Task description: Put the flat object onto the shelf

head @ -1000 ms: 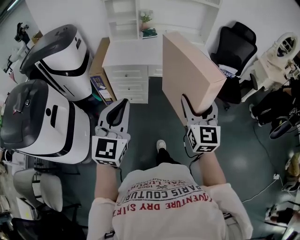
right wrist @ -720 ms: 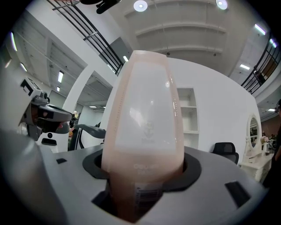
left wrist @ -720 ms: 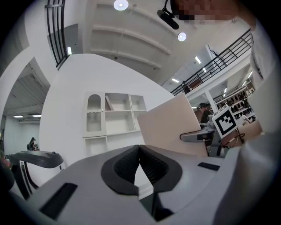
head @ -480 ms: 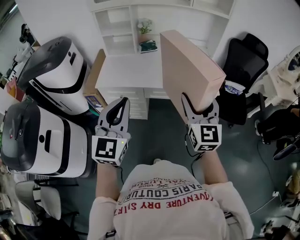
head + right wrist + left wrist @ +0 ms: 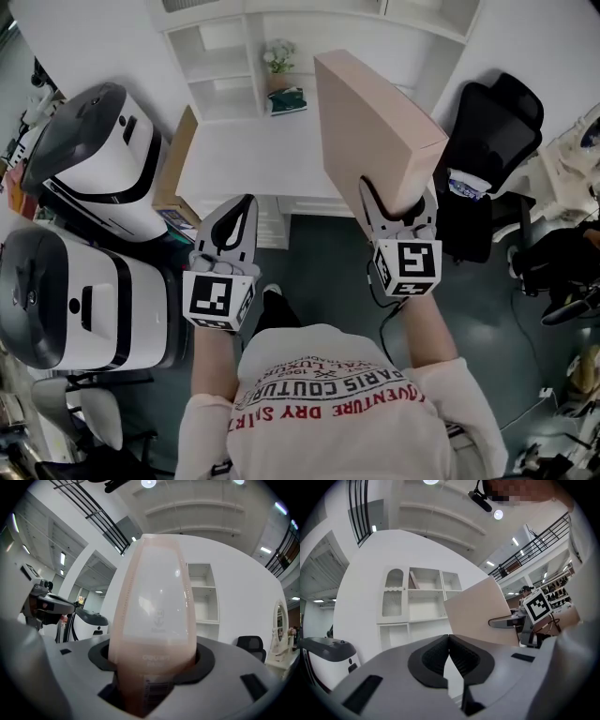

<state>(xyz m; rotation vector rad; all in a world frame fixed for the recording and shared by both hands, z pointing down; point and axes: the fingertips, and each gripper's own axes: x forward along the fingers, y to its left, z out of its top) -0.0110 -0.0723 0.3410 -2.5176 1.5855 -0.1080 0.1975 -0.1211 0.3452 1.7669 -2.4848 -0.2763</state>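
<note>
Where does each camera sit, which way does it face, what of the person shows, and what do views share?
Head view: on the person's head, facing steeply down at the desk; shows shirt, forearms, shut left claw, right claw clamping the flat box.
Left gripper view: on the left claw, facing level toward the shelf; its own touching jaws show.
Right gripper view: on the right claw, facing along the flat box.
Shared: flat box and shelf, in all three.

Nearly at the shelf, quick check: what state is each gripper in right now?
Left gripper: closed, nothing between its jaws.
Right gripper: closed on the lower end of the flat box.
</note>
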